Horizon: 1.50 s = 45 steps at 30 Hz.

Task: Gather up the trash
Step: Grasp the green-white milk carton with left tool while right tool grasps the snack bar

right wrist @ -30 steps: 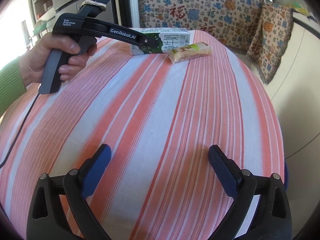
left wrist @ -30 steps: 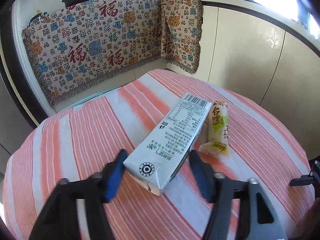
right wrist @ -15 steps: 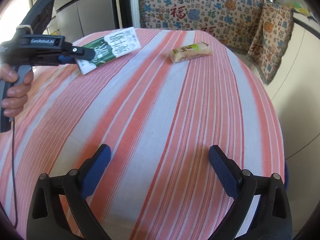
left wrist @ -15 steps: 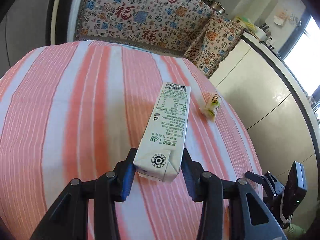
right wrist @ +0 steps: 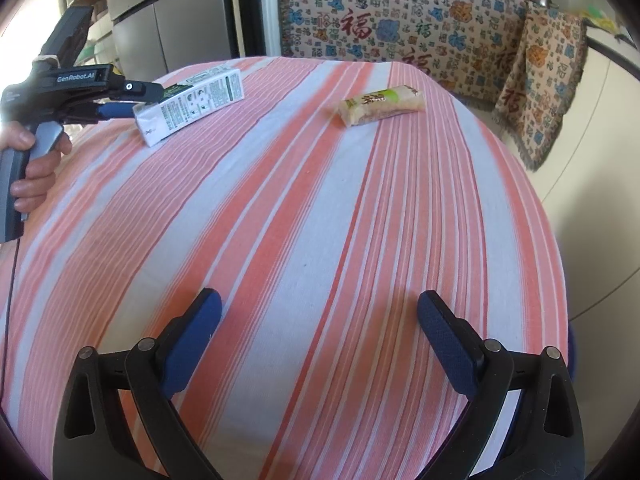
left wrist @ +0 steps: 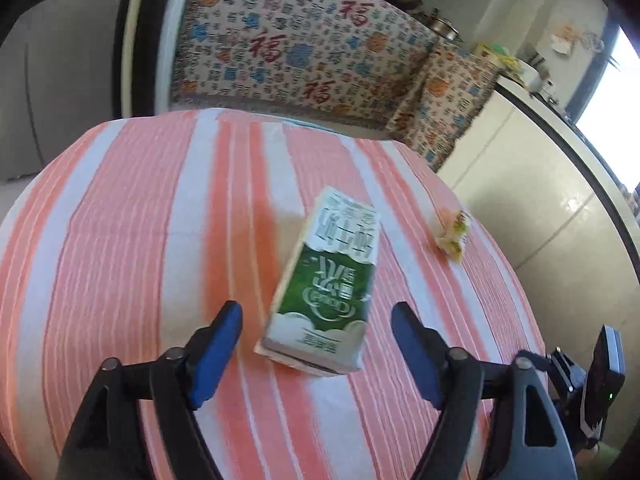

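The left wrist view showed the milk carton's (left wrist: 324, 300) green printed face; the right wrist view showed its white label side and the hand (right wrist: 32, 168) gripping the left gripper (left wrist: 316, 338). That gripper's fingers stood spread, flanking the carton without touching. The right gripper (right wrist: 320, 316) stood wide apart, holding nothing. A snack wrapper (right wrist: 382, 105) lay well right of the carton on the striped tablecloth (right wrist: 304, 216).

Both tongs (left wrist: 316, 322) (right wrist: 319, 311) spread wide
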Available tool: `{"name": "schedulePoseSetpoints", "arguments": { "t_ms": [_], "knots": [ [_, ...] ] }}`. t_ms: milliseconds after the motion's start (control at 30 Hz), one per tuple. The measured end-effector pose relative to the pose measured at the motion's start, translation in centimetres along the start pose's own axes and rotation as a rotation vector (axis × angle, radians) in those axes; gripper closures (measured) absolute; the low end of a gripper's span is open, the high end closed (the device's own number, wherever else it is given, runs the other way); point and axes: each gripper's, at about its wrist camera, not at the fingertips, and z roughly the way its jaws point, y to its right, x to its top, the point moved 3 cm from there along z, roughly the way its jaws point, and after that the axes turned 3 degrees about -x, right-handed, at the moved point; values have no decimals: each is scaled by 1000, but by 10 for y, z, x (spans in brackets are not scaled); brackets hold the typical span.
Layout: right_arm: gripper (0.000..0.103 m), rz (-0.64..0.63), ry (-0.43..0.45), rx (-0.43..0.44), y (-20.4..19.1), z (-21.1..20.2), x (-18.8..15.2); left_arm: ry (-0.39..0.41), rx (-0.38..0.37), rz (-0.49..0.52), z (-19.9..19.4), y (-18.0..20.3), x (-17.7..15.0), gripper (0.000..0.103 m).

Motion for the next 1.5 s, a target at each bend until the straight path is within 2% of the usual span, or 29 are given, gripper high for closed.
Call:
{"name": "schedulePoseSetpoints", "arguments": {
  "t_ms": [67, 133, 233, 300, 333, 367, 500, 667, 867, 1000, 1067, 1133, 1200, 1333, 1500],
  "knots": [
    [5, 0, 0, 0, 0, 0, 0, -31, 15, 70, 12, 11, -3, 20],
    [5, 0, 0, 0, 0, 0, -1, -51, 78, 127, 26, 17, -5, 20],
    [4, 0, 0, 2, 1, 0, -1, -38, 162, 156, 35, 19, -5, 20],
    [4, 1, -1, 7, 0, 0, 0, -22, 193, 156, 37, 22, -5, 24],
    [3, 0, -2, 8, 0, -1, 0, -15, 206, 159, 37, 24, -6, 43],
    [3, 0, -2, 9, 0, -1, 0, -20, 214, 160, 38, 26, -8, 55],
    [3, 18, -23, 28, 4, -1, 5, -10, 249, 142, 27, 33, -22, 55],
    [3, 197, -46, 32, 38, 20, 48, 4, 310, 98, 3, 43, -56, 55],
    [8, 385, -59, -26, 73, 75, 118, 36, 349, 48, -11, 48, -75, 55],
    [8, 379, -62, -111, 67, 102, 144, 40, 351, 30, -12, 48, -77, 55],
    [20, 310, -44, -187, 62, 107, 148, 40, 355, 29, -11, 49, -77, 55],
    [53, 220, -21, -238, 56, 106, 147, 40, 363, 29, -11, 51, -77, 55],
    [69, 157, -1, -226, 51, 99, 141, 40, 367, 26, -10, 52, -76, 55],
    [78, 34, 14, -113, 35, 77, 118, 43, 381, 21, -11, 54, -77, 54],
    [78, -128, 3, 17, 3, 41, 71, 44, 395, 13, -12, 55, -79, 54]
  ]
}}
